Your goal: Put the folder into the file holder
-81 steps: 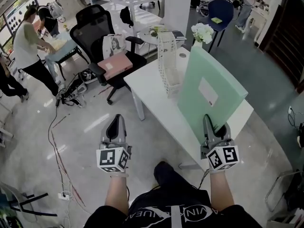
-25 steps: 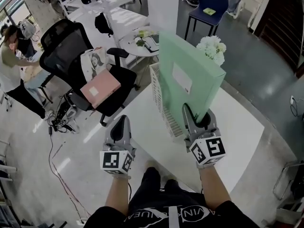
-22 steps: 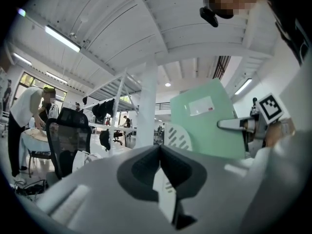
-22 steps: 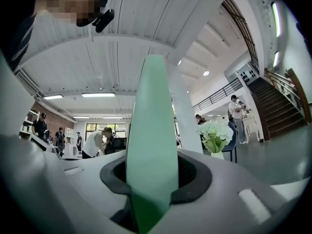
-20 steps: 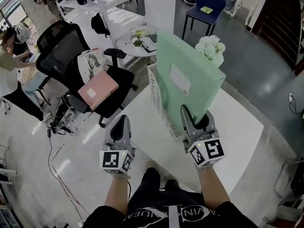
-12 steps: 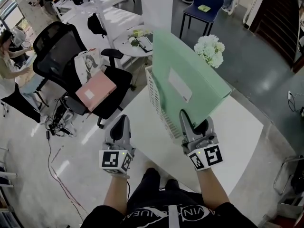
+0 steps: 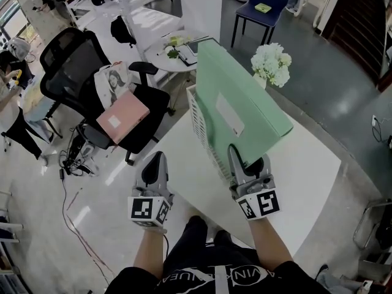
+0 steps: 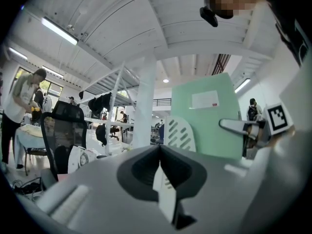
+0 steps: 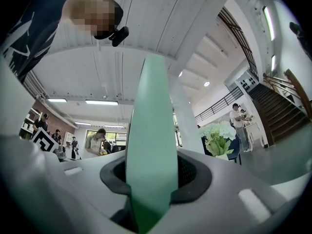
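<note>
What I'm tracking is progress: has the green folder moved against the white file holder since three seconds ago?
Yes. The green folder was right of the white file holder; now it has shifted left, overlapping and hiding most of it.

Black office chair (image 7: 73, 60) stands near white table (image 7: 306, 164).

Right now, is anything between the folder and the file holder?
Nothing visible does. The folder, clamped in the right gripper, is held right beside the file holder. The left gripper is off to the left, and the flowers stand behind.
</note>
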A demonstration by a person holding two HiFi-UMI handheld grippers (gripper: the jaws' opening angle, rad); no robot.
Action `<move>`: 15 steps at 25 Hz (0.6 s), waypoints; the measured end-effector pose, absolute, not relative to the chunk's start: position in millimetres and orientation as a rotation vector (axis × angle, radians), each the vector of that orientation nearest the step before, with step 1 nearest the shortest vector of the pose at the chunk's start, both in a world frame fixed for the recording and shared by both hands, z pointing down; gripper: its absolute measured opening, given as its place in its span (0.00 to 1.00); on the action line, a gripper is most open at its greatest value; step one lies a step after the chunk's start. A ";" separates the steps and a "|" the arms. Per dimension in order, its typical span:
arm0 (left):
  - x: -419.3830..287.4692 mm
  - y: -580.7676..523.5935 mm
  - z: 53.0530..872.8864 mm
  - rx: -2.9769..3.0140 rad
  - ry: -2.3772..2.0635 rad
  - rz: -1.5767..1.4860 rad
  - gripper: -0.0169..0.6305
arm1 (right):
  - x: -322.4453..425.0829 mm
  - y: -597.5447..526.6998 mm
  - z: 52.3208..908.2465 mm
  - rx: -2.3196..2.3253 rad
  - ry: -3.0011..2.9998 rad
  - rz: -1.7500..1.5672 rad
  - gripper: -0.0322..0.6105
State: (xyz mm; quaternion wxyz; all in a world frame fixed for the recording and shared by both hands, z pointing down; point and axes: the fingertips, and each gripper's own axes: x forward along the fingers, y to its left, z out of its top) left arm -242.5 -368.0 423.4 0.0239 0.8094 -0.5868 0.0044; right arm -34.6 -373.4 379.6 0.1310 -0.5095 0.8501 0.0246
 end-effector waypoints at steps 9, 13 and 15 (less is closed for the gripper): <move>-244.5 -372.9 427.3 2.496 -1.818 0.014 0.03 | -37.8 -377.5 397.1 -1.494 2.510 0.066 0.30; -242.0 -373.0 427.2 2.498 -1.816 0.006 0.03 | -39.2 -377.1 405.5 -1.496 2.537 0.063 0.31; -241.7 -372.1 428.6 2.498 -1.814 0.005 0.03 | -41.1 -376.0 411.0 -1.496 2.561 0.061 0.31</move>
